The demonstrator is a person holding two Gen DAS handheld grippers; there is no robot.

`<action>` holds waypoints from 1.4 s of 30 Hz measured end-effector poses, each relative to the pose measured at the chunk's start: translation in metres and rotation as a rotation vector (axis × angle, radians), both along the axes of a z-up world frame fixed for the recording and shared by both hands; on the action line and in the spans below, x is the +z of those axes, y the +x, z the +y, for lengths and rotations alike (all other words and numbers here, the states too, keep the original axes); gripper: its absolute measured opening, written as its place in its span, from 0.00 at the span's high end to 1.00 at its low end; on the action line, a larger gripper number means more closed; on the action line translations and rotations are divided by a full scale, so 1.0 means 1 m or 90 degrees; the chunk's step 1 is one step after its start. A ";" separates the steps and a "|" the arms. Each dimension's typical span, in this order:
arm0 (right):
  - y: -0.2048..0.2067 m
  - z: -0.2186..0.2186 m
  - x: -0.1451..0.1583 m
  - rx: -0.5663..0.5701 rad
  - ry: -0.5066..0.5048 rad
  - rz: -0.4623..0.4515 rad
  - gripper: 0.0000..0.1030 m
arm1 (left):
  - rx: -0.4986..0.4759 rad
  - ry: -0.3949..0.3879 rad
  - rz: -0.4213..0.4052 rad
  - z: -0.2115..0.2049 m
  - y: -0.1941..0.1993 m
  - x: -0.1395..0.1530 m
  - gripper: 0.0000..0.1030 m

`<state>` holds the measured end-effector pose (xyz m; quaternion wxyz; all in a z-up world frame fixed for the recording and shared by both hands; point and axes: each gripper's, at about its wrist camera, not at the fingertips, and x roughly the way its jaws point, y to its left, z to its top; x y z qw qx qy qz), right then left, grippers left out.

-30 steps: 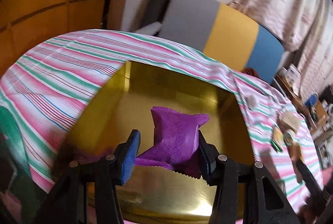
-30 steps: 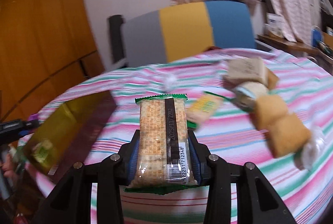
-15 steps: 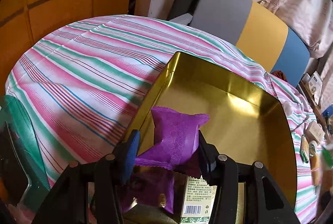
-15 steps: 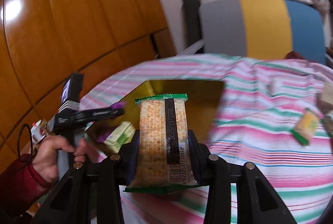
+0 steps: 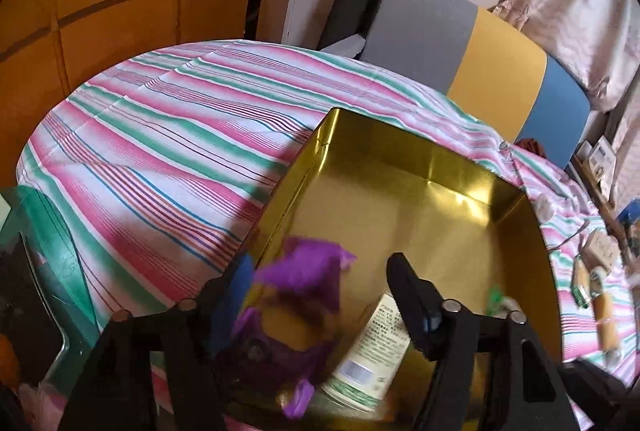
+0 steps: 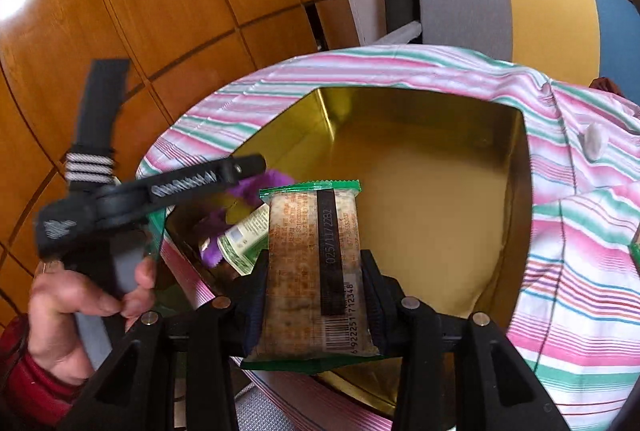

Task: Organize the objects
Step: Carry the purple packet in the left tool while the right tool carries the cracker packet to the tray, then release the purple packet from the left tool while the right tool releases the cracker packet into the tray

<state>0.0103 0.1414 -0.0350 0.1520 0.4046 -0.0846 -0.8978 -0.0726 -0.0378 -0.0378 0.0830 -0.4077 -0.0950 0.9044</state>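
**Purple pouch drops into the tin while you hold the crackers over it**

Your left gripper (image 5: 320,285) hangs over the near left corner of the shiny gold rectangular tin (image 5: 404,151), and its jaws are opening. The crinkled purple foil pouch (image 5: 304,271) sits blurred between them, clear of both pads, over the tin's floor. Just right of it in the tin lies a cream and green labelled packet (image 5: 372,347), tilted on its side.

Your right gripper (image 6: 314,281) is clamped on the clear, green-edged pack of brown crackers (image 6: 314,263), both pads pressing its long sides, barcode end nearest you. The pack hangs above the near edge of the tin, whose far half is bare.

The tin rests on the pink, green and white striped tablecloth (image 5: 160,135). More small snack packets (image 5: 600,271) lie on the cloth far to the right, well apart from the tin. Your left hand (image 6: 80,303) grips its tool's handle at the near left.
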 end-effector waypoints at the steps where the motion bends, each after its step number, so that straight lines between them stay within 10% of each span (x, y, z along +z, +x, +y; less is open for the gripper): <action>1: -0.002 -0.001 -0.003 -0.001 0.004 -0.004 0.60 | 0.006 0.011 0.003 -0.003 0.002 0.003 0.31; 8: -0.020 -0.004 -0.016 -0.028 -0.003 -0.038 0.60 | 0.097 0.049 0.043 -0.024 0.019 0.030 0.09; 21: -0.035 -0.031 -0.033 -0.024 -0.023 -0.102 0.54 | 0.120 0.046 0.062 -0.028 0.027 0.051 0.04; 42: 0.018 0.021 0.028 -0.115 -0.042 0.075 0.51 | 0.050 0.034 0.038 0.016 0.040 0.043 0.00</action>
